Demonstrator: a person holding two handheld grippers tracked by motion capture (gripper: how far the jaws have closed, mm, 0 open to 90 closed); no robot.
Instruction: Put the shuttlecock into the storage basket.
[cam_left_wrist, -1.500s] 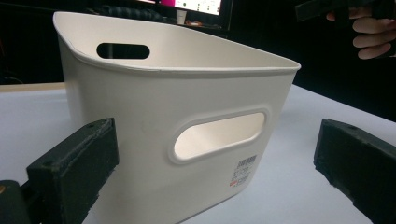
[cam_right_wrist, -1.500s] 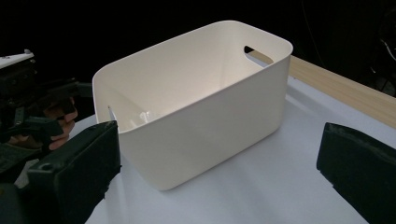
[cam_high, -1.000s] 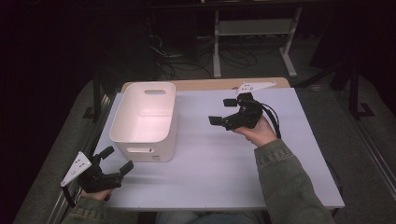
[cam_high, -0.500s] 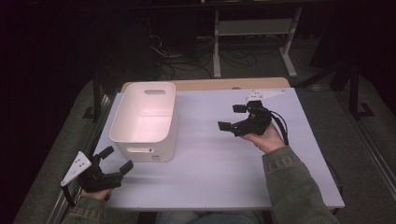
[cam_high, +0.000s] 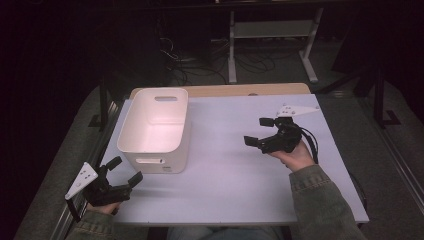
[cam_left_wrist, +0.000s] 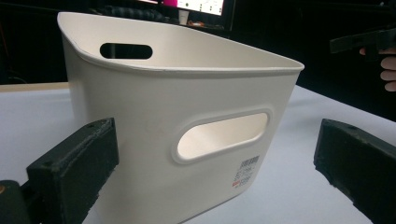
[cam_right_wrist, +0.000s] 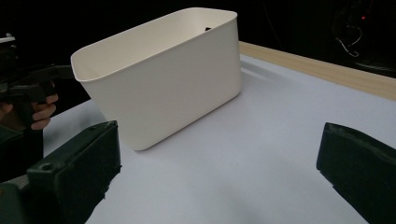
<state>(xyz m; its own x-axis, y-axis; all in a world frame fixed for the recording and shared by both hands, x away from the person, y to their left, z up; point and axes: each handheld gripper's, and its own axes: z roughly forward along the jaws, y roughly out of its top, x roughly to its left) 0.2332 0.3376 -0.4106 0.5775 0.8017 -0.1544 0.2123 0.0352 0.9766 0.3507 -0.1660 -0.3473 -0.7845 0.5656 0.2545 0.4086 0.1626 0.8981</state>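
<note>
The right gripper (cam_high: 261, 131), jaws wide and empty, has drawn back from the white rectangular plastic bin (cam_high: 156, 131). The left gripper (cam_high: 121, 172), equally open and empty, stays near the bin's front end. No grasp looks imminent.

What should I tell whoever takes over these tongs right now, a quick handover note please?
Left tongs: open, holding nothing, at the near left corner of the table, pointed at the white bin's near end with the slot handle.
Right tongs: open, holding nothing, above the table right of the bin, pointed toward it.
Bin: upright on the left half of the table, looks empty inside, touched by neither tongs.
Done: nothing gripped yet.
Left: probably close in on the bin from both sides and grip it.
</note>
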